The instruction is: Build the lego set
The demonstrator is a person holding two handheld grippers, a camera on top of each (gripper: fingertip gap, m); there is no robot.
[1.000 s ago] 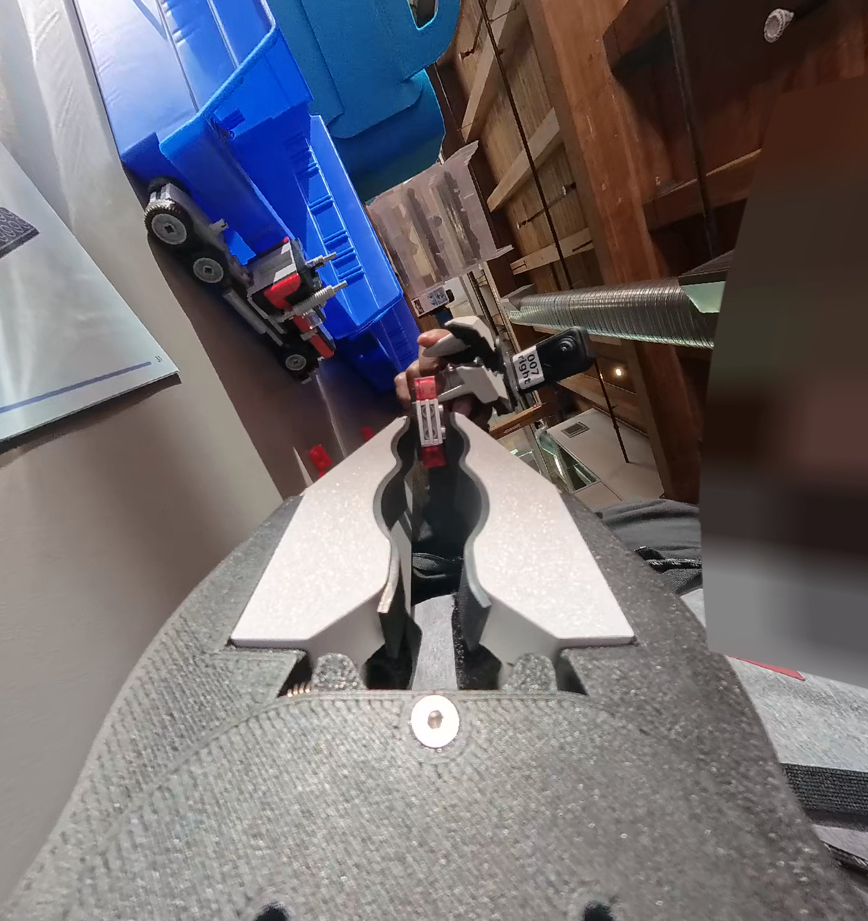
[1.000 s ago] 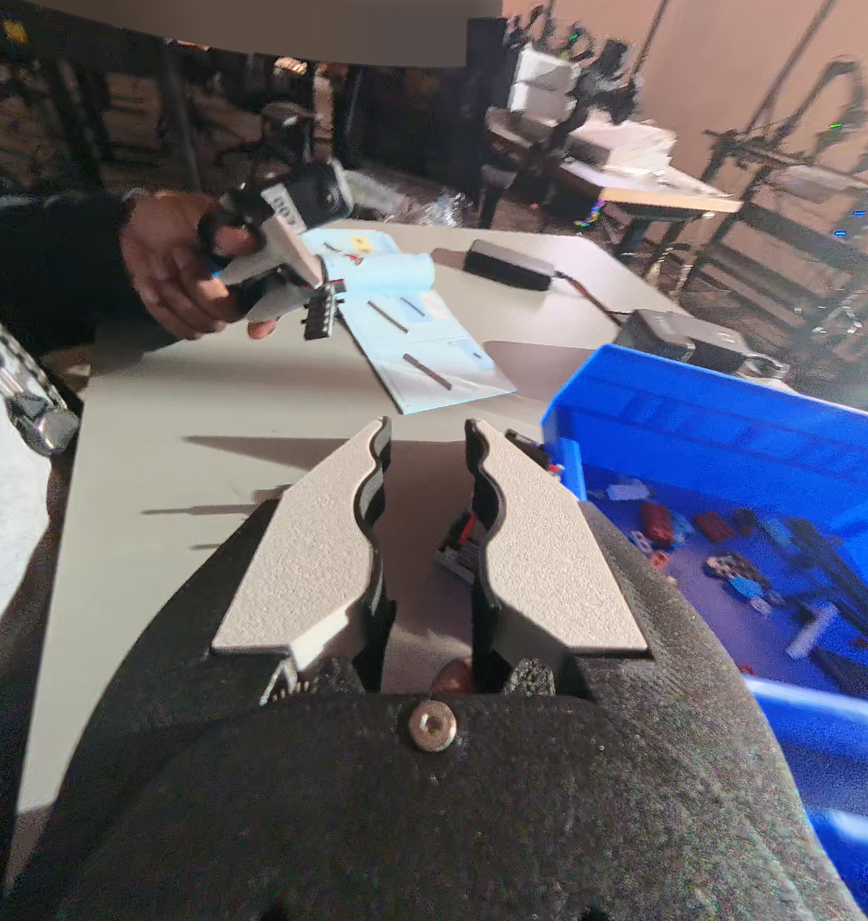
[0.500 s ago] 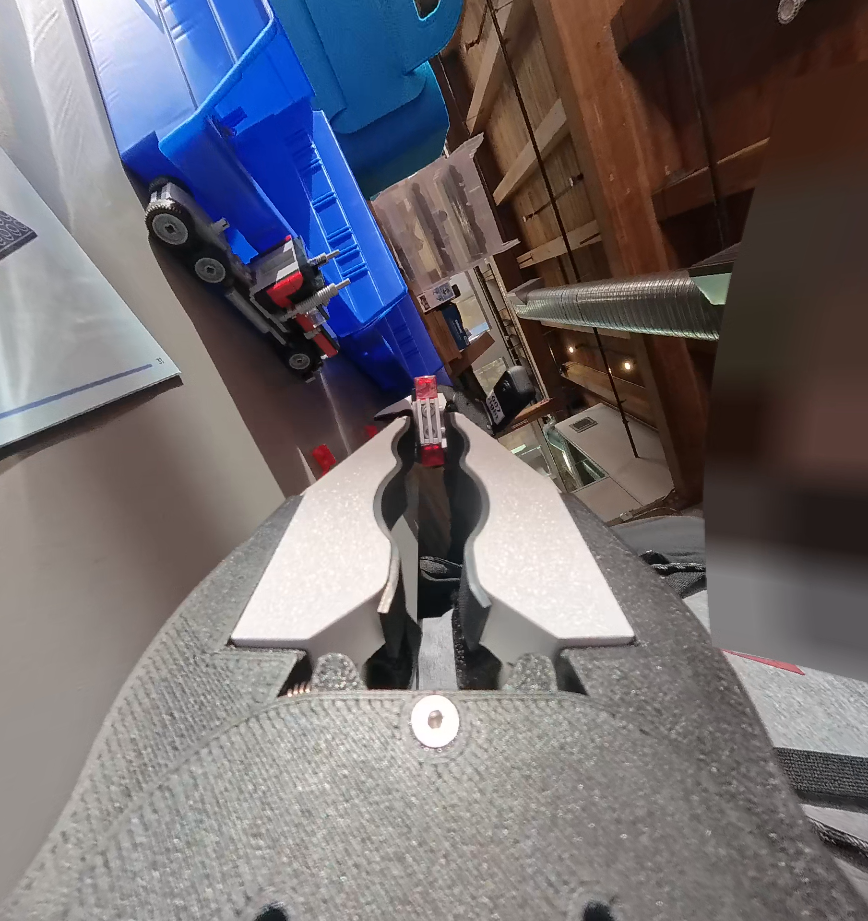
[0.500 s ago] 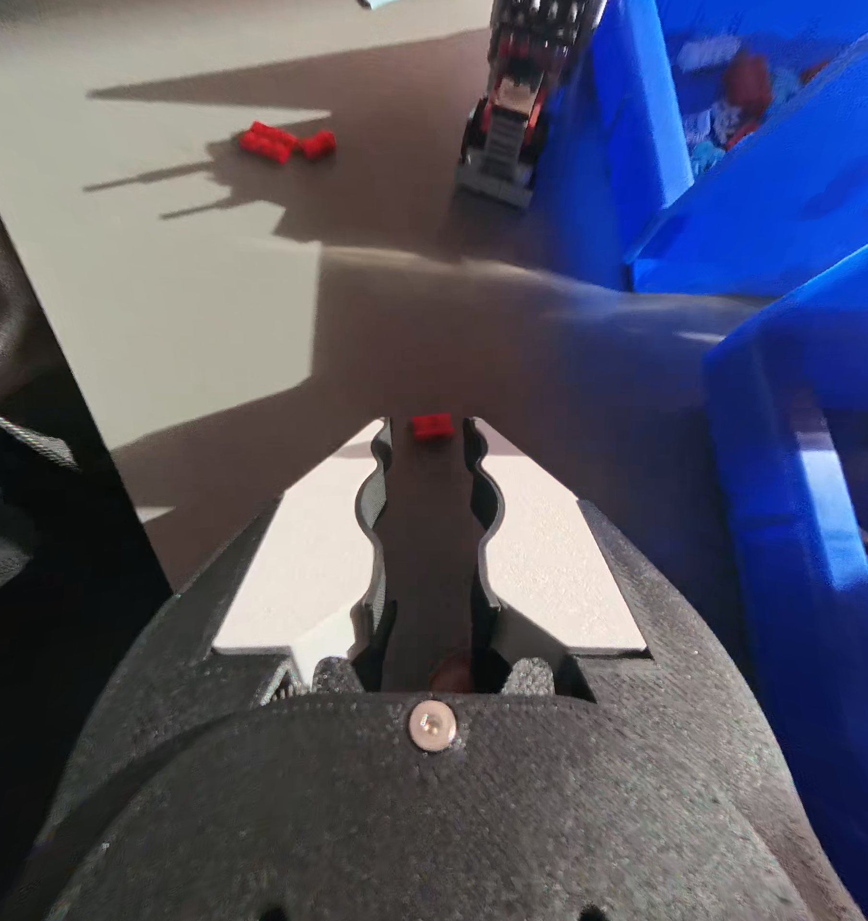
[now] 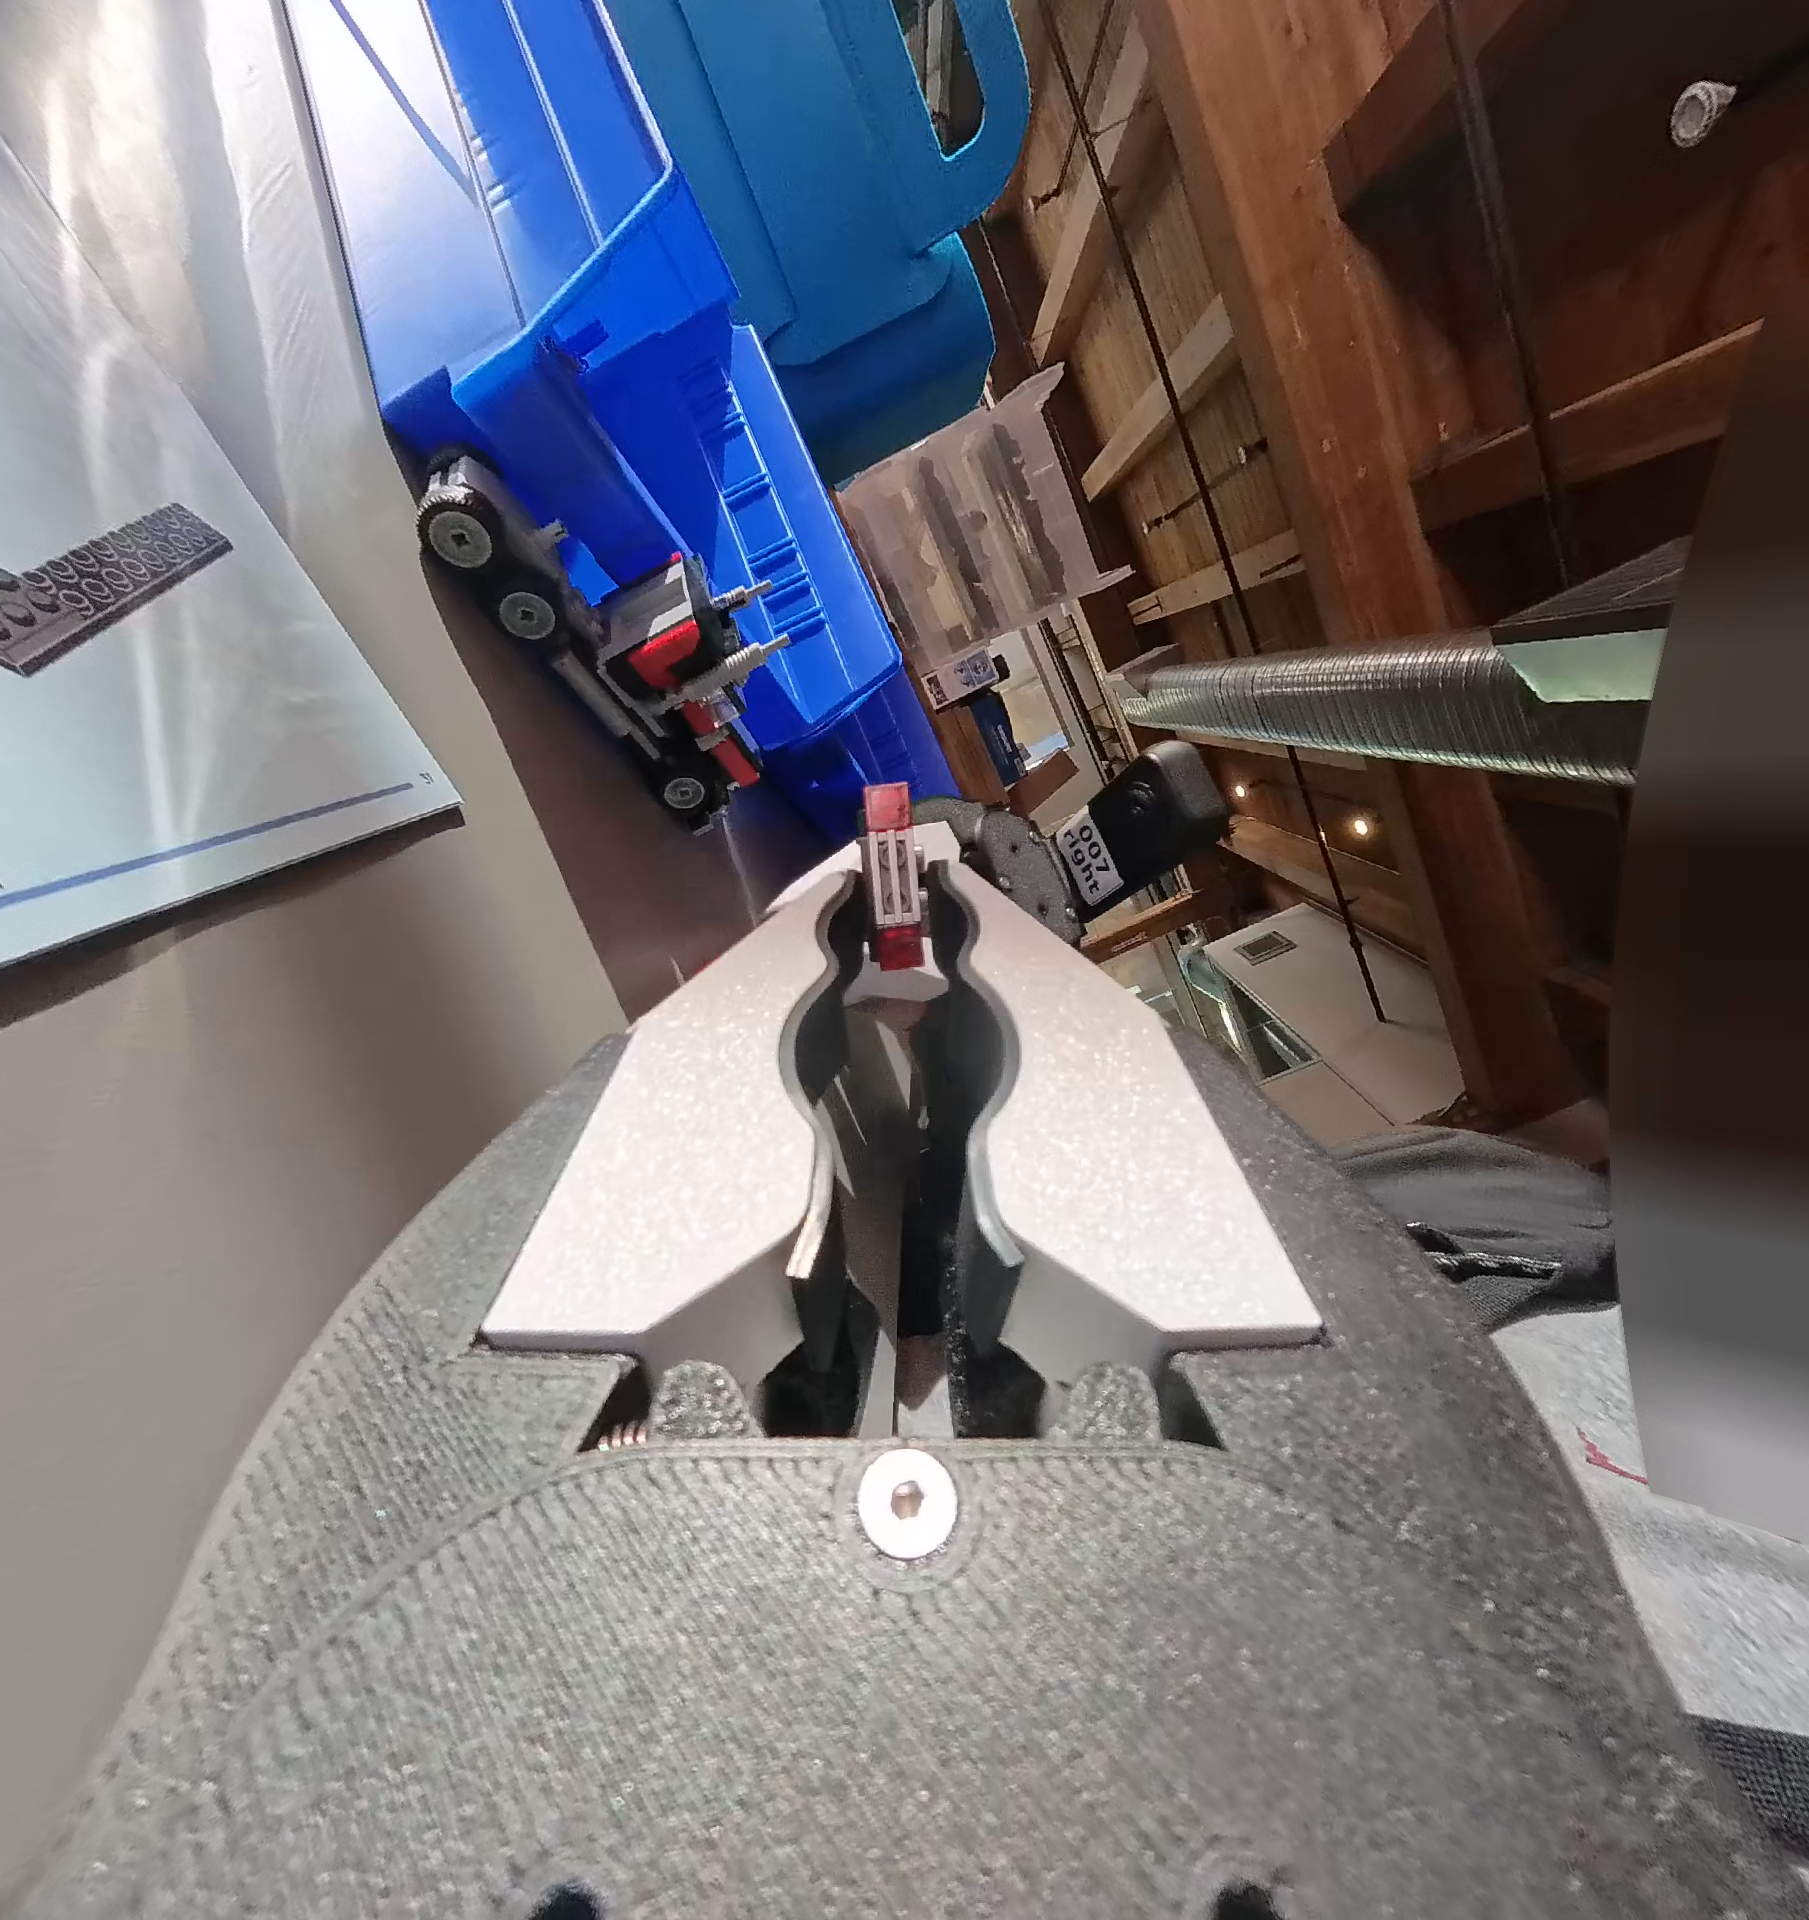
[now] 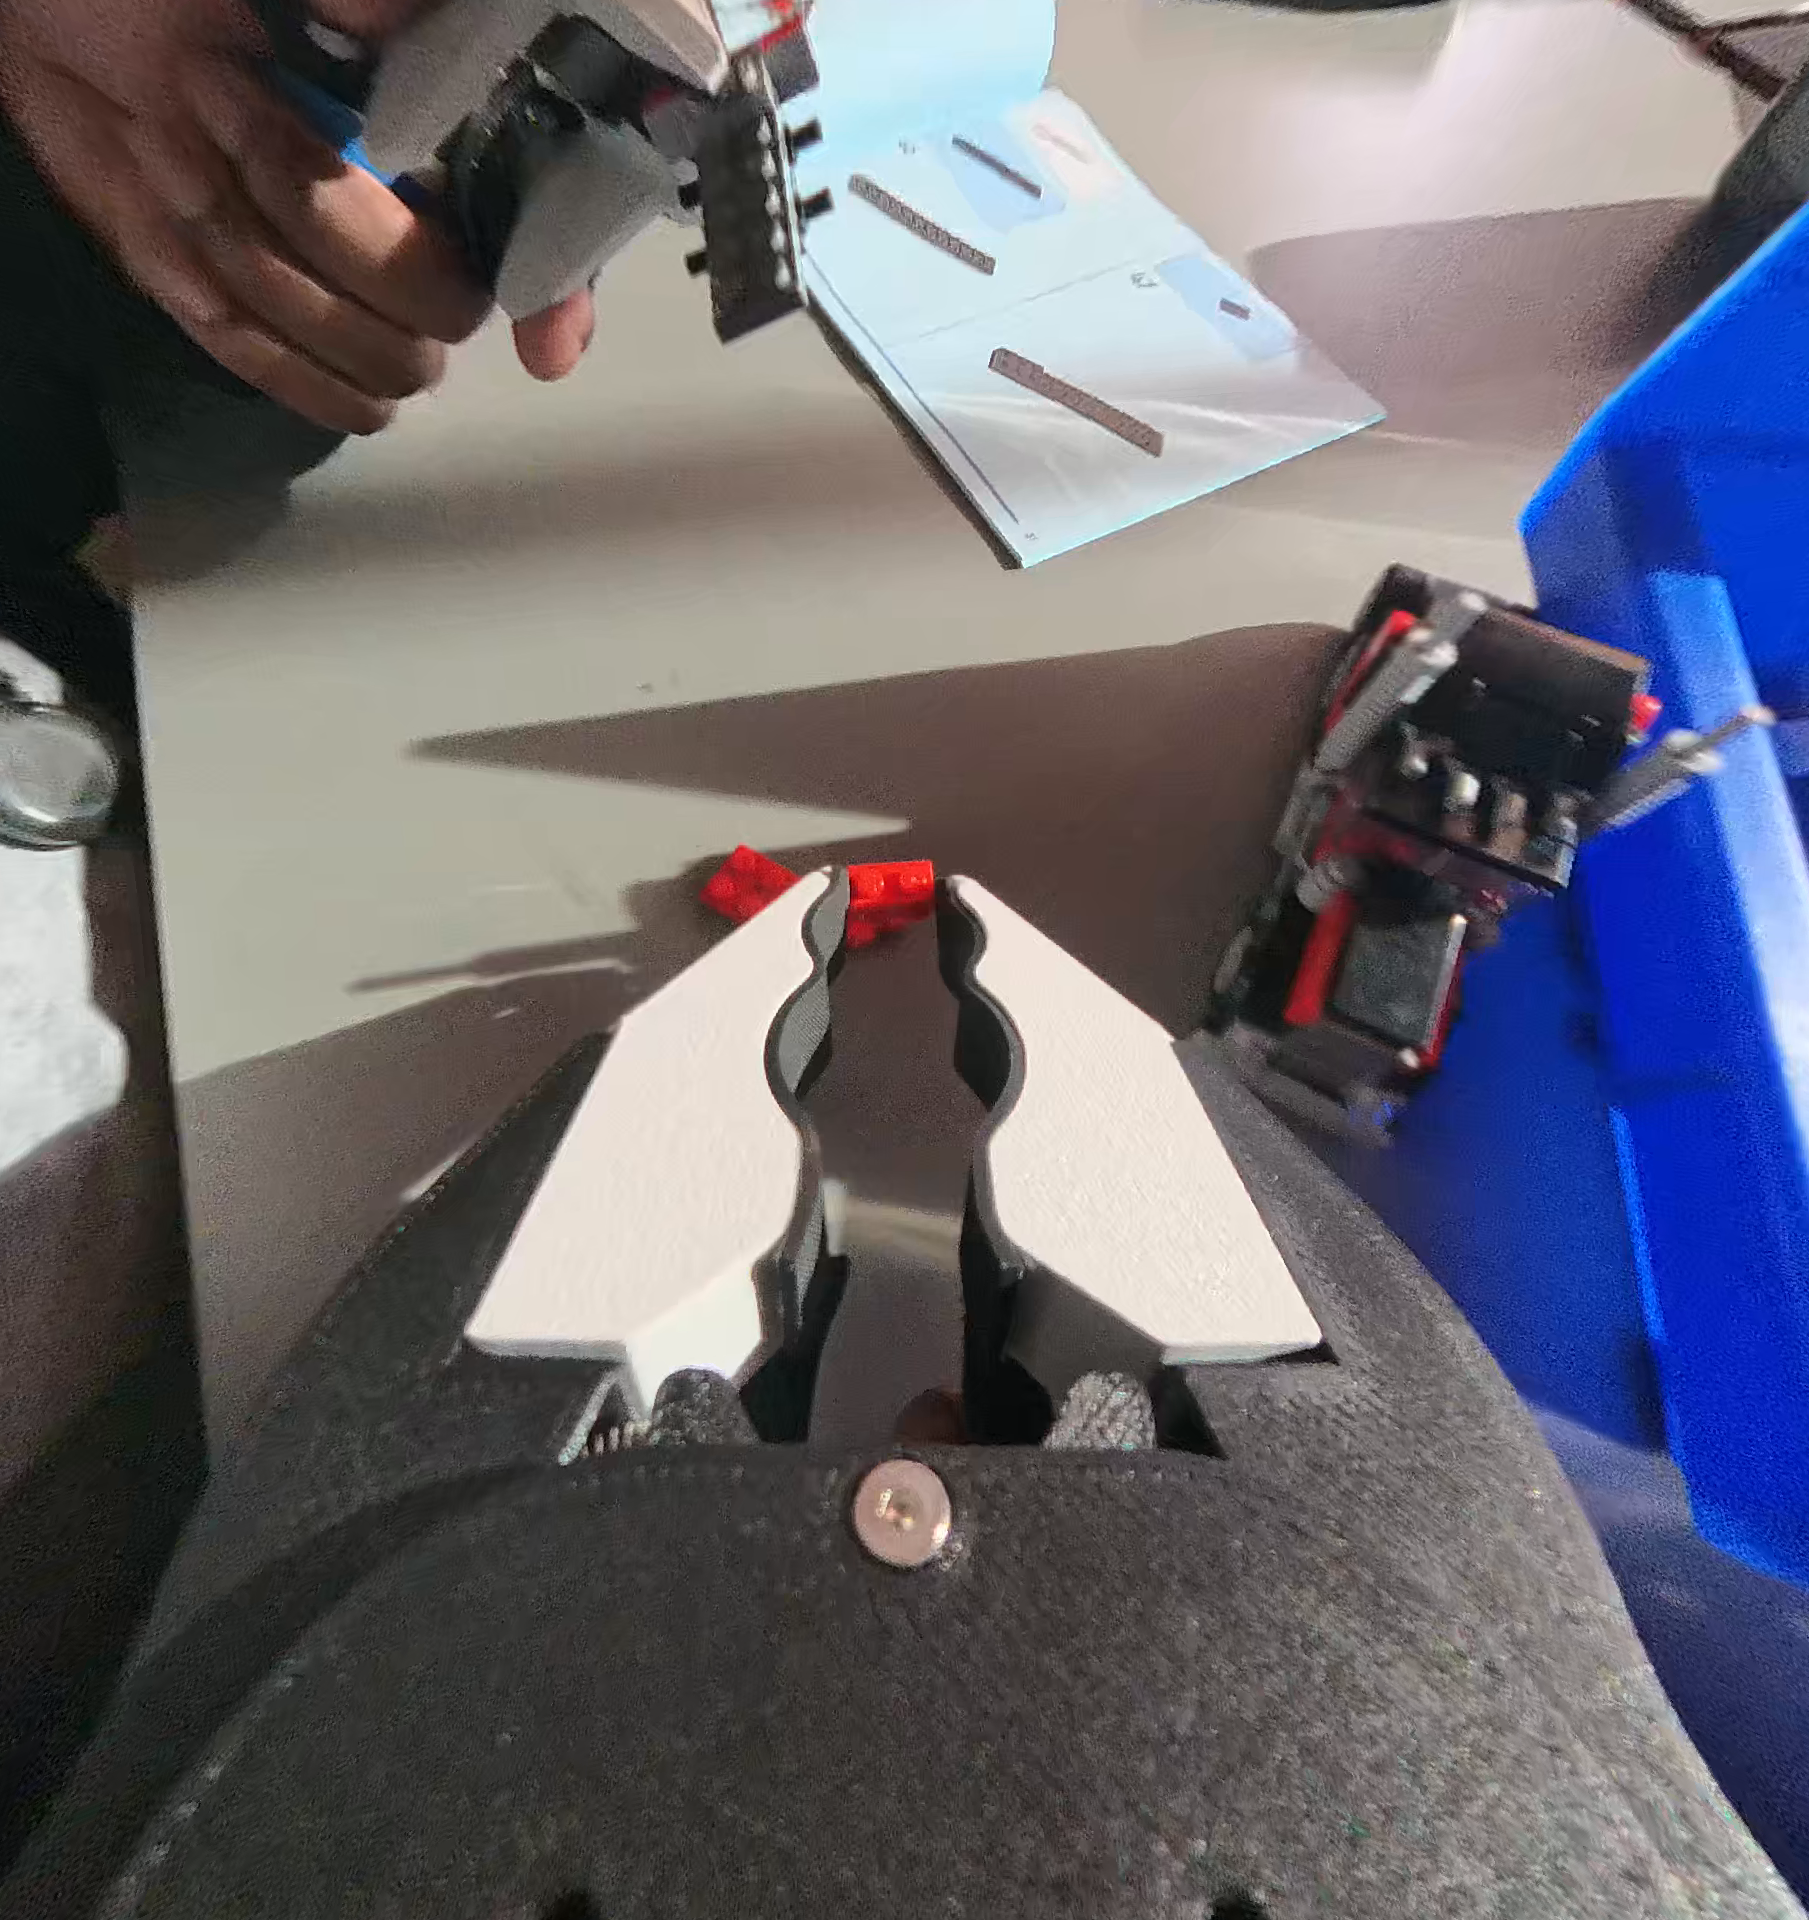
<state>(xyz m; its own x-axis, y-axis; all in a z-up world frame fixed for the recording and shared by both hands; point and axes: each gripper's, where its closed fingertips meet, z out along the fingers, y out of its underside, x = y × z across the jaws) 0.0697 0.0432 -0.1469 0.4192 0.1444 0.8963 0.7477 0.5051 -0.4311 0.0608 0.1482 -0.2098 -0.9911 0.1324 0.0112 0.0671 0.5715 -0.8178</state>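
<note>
Your right gripper (image 6: 884,894) has dropped to the desk (image 6: 464,644) since half a second ago; its jaws now stand open around a red brick (image 6: 887,891), not yet closed. A second red brick (image 6: 744,881) lies just beside the left fingertip (risk of nudging it). Your left gripper (image 5: 895,914) stays clamped on the small grey-and-red subassembly (image 5: 892,894), held aloft. The truck (image 6: 1419,831) and blue bin (image 6: 1710,727) crowd the right; the open desk lies to the left.

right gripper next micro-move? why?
Probably close the right gripper on the red brick: its open fingertips sit either side of that brick on the table, while the left gripper already holds a small grey-and-red subassembly aloft, seemingly waiting for a part.
</note>
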